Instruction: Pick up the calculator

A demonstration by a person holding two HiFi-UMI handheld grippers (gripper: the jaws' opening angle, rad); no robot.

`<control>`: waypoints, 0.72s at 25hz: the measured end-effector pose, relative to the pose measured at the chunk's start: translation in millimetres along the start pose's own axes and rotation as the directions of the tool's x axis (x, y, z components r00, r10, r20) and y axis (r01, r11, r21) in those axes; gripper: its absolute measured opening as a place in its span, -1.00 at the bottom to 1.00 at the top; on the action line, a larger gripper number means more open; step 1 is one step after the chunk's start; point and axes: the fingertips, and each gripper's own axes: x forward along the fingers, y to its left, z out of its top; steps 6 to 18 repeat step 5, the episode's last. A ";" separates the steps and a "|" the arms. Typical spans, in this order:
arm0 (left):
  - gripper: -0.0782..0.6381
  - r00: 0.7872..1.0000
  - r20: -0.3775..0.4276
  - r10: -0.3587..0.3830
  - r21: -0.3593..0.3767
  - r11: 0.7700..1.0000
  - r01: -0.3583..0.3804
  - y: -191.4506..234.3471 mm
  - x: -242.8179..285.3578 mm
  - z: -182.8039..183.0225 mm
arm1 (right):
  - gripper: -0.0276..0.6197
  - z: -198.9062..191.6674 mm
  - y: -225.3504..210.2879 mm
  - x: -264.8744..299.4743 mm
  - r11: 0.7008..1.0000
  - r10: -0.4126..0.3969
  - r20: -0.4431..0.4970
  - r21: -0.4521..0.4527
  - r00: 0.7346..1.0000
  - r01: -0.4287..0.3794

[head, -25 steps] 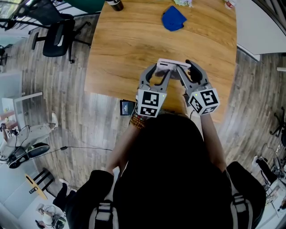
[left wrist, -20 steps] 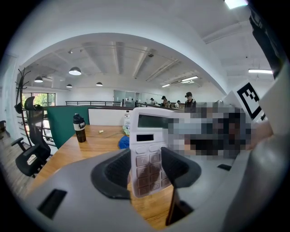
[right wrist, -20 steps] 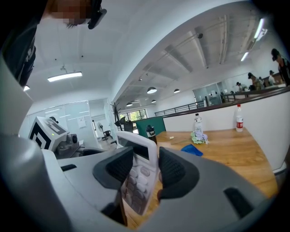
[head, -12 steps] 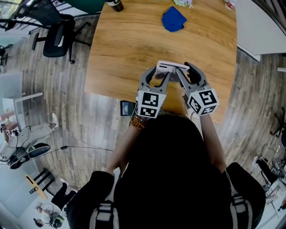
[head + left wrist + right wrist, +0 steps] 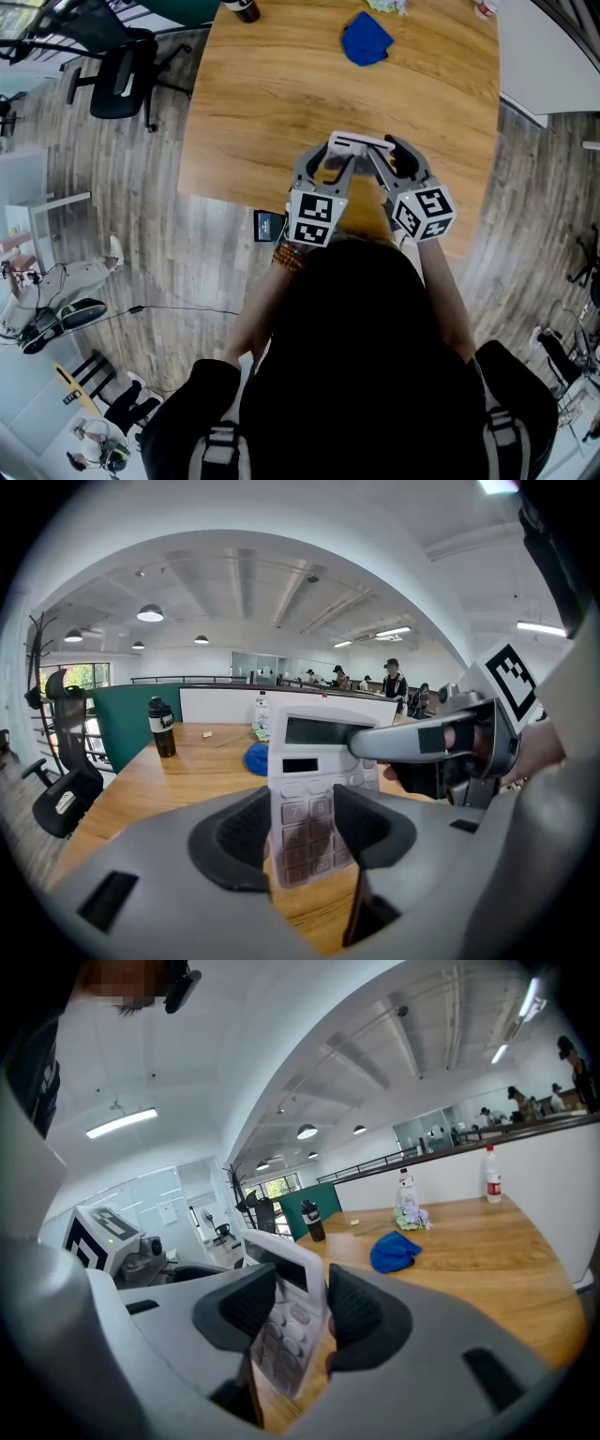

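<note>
A white calculator (image 5: 359, 142) is held up on edge over the near part of the wooden table (image 5: 262, 103), with both grippers on it. My left gripper (image 5: 330, 167) is shut on its lower key end, and in the left gripper view the calculator (image 5: 314, 789) stands upright between the dark pads (image 5: 246, 832). My right gripper (image 5: 382, 157) is shut on the calculator's right side. In the right gripper view the calculator (image 5: 286, 1330) sits slanted between that gripper's pads (image 5: 352, 1312). A finger (image 5: 398, 742) of the right gripper crosses the display.
A blue cloth (image 5: 364, 39) lies at the table's far side, and a black bottle (image 5: 240, 9) stands at the far left corner. A clear bottle (image 5: 489, 1174) is at the far right. A black office chair (image 5: 117, 75) stands left of the table. A small dark device (image 5: 268, 225) lies on the floor.
Both grippers have sunk a little towards the table together, keeping their hold on the calculator.
</note>
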 end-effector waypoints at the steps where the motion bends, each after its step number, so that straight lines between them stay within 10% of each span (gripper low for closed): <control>1: -0.15 1.000 -0.010 -0.003 0.000 1.000 0.003 0.2 0.0 -3.8 | -0.35 -4.1 0.3 0.5 1.000 -0.001 -0.008 0.008 1.000 0.001; 18: -0.15 0.999 -0.047 -0.010 -0.015 1.000 0.009 3.2 0.3 -21.1 | -0.35 -22.1 1.3 5.4 0.999 0.002 -0.049 0.039 0.999 0.000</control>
